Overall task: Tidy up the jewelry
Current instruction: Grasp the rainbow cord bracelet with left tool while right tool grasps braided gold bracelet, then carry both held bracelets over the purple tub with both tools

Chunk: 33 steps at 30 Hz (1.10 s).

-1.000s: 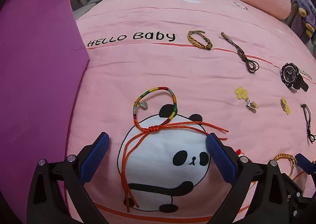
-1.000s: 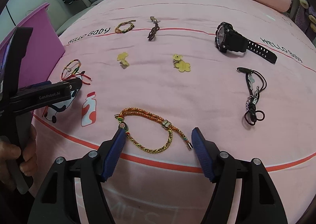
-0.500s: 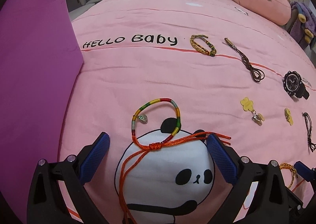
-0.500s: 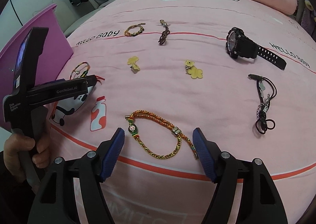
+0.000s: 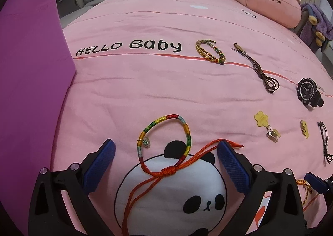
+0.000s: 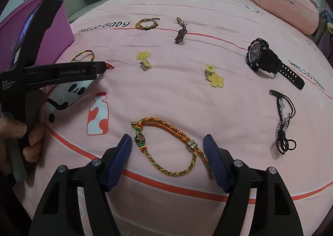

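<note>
Bedspread [image 5: 145,82]: pink, printed with "HELLO Baby" and a panda; jewelry lies spread over it.
Purple box [image 5: 27,82]: fills the 9 o'clock side of the left wrist view, just beside the left claw.
Around, left view: beaded bracelet [image 5: 210,52] at 1 o'clock, brown cord [image 5: 260,71] and black watch [image 5: 309,94] at 2 o'clock, yellow flower clip [image 5: 265,124] at 3 o'clock.
Only in right view: the whole watch strap, a second flower clip [image 6: 214,75], a black cord with chain [image 6: 284,123] at 3 o'clock, and the person's hand [image 6: 19,134] on the left tool's handle.
Left claw [image 5: 165,162]: wide open, holding nothing; the rainbow bracelet [image 5: 164,138] lies between its fingers, red strings touching the right pad [image 5: 232,166].
Right claw [image 6: 167,160]: wide open, empty; the gold braided bracelet [image 6: 172,146] lies on the bedspread between the fingers, its end cap just beside the right pad [image 6: 214,161].
</note>
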### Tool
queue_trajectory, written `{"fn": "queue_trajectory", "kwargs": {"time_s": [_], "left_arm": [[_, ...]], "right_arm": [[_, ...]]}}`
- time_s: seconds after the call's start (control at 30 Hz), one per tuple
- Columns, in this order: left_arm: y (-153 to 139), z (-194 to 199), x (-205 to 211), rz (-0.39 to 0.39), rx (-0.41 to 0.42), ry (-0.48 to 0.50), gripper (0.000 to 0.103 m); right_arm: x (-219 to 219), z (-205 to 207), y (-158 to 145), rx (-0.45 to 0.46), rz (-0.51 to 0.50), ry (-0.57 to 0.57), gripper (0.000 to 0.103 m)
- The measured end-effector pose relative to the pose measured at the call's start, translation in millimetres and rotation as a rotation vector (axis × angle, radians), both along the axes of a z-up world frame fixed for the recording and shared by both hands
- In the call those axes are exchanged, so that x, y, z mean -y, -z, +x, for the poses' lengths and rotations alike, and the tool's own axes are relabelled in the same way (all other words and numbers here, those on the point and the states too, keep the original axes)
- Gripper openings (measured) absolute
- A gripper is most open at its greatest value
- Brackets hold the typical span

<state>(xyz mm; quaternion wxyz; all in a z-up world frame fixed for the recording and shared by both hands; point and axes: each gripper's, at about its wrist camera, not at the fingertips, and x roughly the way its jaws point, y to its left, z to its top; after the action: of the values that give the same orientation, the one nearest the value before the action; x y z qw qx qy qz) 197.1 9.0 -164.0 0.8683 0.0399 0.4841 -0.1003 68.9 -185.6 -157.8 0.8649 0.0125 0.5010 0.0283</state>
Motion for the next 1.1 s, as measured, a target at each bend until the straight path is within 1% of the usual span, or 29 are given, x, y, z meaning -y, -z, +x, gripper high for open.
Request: {"fn": "queue_trajectory", "kwargs": {"time_s": [0.03, 0.07, 0.1, 0.13, 0.17, 0.2, 0.23, 0.27, 0.33, 0.37, 0.4, 0.43, 0.57, 0.67, 0.8, 0.9, 0.97, 1.03, 1.1], "left_arm": [[-0.2, -0.2, 0.1, -0.004, 0.002, 0.002, 0.092], [-1.0, -1.0, -0.1, -0.005, 0.005, 0.006, 0.087], [-1.7, -1.6, 1.0, -0.006, 0.007, 0.012, 0.079], [-2.5, -3.3, 1.9, -0.006, 0.011, 0.021, 0.069], [-3.6, -5.3, 2.9, -0.005, 0.016, 0.031, 0.064], [-4.8, -6.8, 3.2, -0.006, 0.017, 0.039, 0.054], [-5.8, -7.7, 5.1, -0.007, 0.017, 0.045, 0.045], [-6.8, -8.4, 7.3, -0.01, 0.014, 0.05, 0.039], [-9.0, -11.8, 11.6, -0.017, 0.003, 0.054, 0.021], [-9.9, -13.7, 12.8, -0.018, -0.003, 0.054, 0.017], [-10.2, -15.1, 13.4, -0.017, -0.01, 0.052, 0.01], [-11.0, -17.4, 14.3, -0.02, -0.022, 0.052, 0.009], [-15.4, -32.9, 13.2, -0.043, -0.058, 0.058, 0.009], [-20.0, -50.3, 10.9, -0.069, -0.087, 0.061, 0.009], [-30.1, -79.6, 9.2, -0.096, -0.112, 0.071, 0.009], [-46.3, -106.3, 6.6, -0.117, -0.103, 0.081, 0.009], [-58.4, -120.8, 6.2, -0.117, -0.089, 0.092, 0.009], [-75.2, -134.9, 6.1, -0.112, -0.058, 0.104, 0.009], [-95.1, -146.5, 3.0, -0.126, -0.02, 0.111, 0.009]], "right_arm": [[0.3, 0.0, 0.1, -0.001, 0.005, -0.001, 0.066], [0.0, 0.7, -0.1, -0.001, 0.005, -0.002, 0.061], [-0.5, 0.8, -0.4, -0.002, 0.001, -0.005, 0.058], [-2.0, 1.1, -0.9, -0.003, -0.005, -0.011, 0.053], [-3.8, 1.8, -1.2, -0.003, -0.008, -0.019, 0.044], [-5.7, 2.4, -1.8, -0.003, -0.011, -0.026, 0.04], [-7.8, 3.2, -2.7, -0.003, -0.012, -0.033, 0.03], [-9.2, 3.7, -3.2, -0.004, -0.014, -0.035, 0.022], [-11.2, 5.7, -4.6, -0.007, -0.011, -0.039, 0.012], [-10.7, 6.5, -5.4, -0.008, -0.003, -0.036, 0.011], [-9.7, 6.1, -5.9, -0.011, 0.007, -0.033, 0.011], [-8.0, 5.5, -6.5, -0.015, 0.019, -0.03, 0.011], [3.9, -2.5, -10.7, -0.034, 0.108, 0.004, 0.011], [7.7, -13.0, -14.6, -0.045, 0.135, 0.016, 0.011], [11.7, -31.3, -27.2, -0.039, 0.165, 0.029, 0.011], [13.2, -44.0, -41.2, -0.019, 0.178, 0.035, 0.011], [14.4, -52.1, -51.5, -0.004, 0.193, 0.042, 0.011], [13.1, -58.1, -63.5, 0.015, 0.198, 0.043, 0.011], [11.3, -65.2, -78.1, 0.043, 0.208, 0.04, 0.011]]}}
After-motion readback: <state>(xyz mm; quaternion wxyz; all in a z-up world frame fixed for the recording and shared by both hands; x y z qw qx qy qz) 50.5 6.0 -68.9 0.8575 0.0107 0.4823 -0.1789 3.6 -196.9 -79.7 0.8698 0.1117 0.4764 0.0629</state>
